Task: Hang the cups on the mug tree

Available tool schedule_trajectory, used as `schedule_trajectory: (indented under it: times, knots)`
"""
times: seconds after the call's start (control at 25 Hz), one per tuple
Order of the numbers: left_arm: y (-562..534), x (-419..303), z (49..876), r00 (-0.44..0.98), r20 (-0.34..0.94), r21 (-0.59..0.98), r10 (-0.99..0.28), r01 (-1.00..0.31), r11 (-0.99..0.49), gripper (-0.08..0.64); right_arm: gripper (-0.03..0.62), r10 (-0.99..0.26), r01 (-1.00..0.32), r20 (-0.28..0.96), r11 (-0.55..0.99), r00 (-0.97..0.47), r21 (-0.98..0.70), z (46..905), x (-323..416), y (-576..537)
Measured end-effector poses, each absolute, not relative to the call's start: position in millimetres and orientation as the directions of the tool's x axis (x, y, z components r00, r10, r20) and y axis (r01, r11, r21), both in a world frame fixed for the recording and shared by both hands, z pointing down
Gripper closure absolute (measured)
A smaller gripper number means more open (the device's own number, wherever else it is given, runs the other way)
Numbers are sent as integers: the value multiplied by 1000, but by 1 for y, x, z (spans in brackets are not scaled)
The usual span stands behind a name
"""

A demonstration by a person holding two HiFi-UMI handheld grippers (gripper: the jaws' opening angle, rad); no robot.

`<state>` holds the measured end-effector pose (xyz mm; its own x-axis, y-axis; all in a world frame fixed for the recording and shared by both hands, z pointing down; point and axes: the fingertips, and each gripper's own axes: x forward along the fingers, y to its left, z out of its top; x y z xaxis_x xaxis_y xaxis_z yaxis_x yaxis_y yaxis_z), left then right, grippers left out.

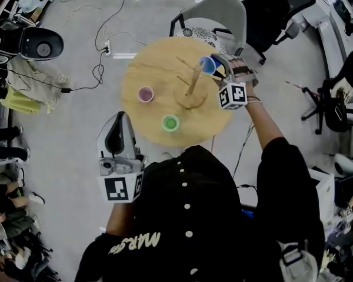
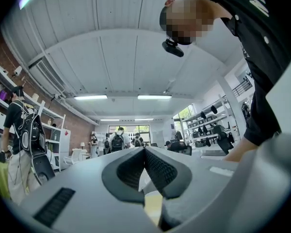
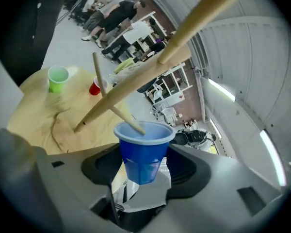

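Hanging step: my right claw grips the blue cup at the tree, peg tip in its mouth. Next I should slide it on, then let go. Left claw is closed and empty, away from the tree. Pink cup and green cup wait beside the tree on the bench.

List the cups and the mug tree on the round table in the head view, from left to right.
pink cup → green cup → mug tree → blue cup
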<state>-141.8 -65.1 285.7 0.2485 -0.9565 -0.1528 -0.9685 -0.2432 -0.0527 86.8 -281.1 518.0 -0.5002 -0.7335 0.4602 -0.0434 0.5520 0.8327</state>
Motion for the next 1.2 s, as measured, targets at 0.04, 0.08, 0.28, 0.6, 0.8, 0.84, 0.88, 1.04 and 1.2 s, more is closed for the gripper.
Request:
schedule_trajectory:
  times: [0.04,0.08,0.28,0.6,0.8,0.84,0.88,1.04,1.2]
  knots:
    - [-65,-141,285,248,-153,-52,-957,-969,-242,565,313,-726,-8,462,541,-509,841,519,82,-279]
    - [-65,-141,285,247,-154,-52,-957,-969,-242,565,312,-718,25,467,532,-517,846,521,78,-277]
    - [-63,-142,288,237,-146,-44,-960,-971,-233,565,313,-680,172,489,480,-547,860,537,58,-260]
    - [-58,-140,292,233,-132,-40,-963,-972,-230,566,310,-679,302,457,344,-574,889,543,48,-246]
    - [-55,-139,294,232,-127,-35,-964,-973,-230,566,295,-662,284,480,389,-576,877,550,51,-236]
    - [-54,-139,295,233,-123,-34,-965,-972,-230,566,293,-664,275,474,389,-578,879,548,50,-236]
    - [-54,-139,296,234,-120,-32,-965,-972,-231,566,291,-664,274,476,392,-576,878,549,51,-234]
    - [-50,-138,295,242,-128,-33,-962,-970,-240,566,218,-648,303,529,435,-549,848,566,59,-224]
    - [-47,-137,297,249,-123,-30,-961,-969,-247,566,225,-636,284,518,438,-573,853,566,56,-208]
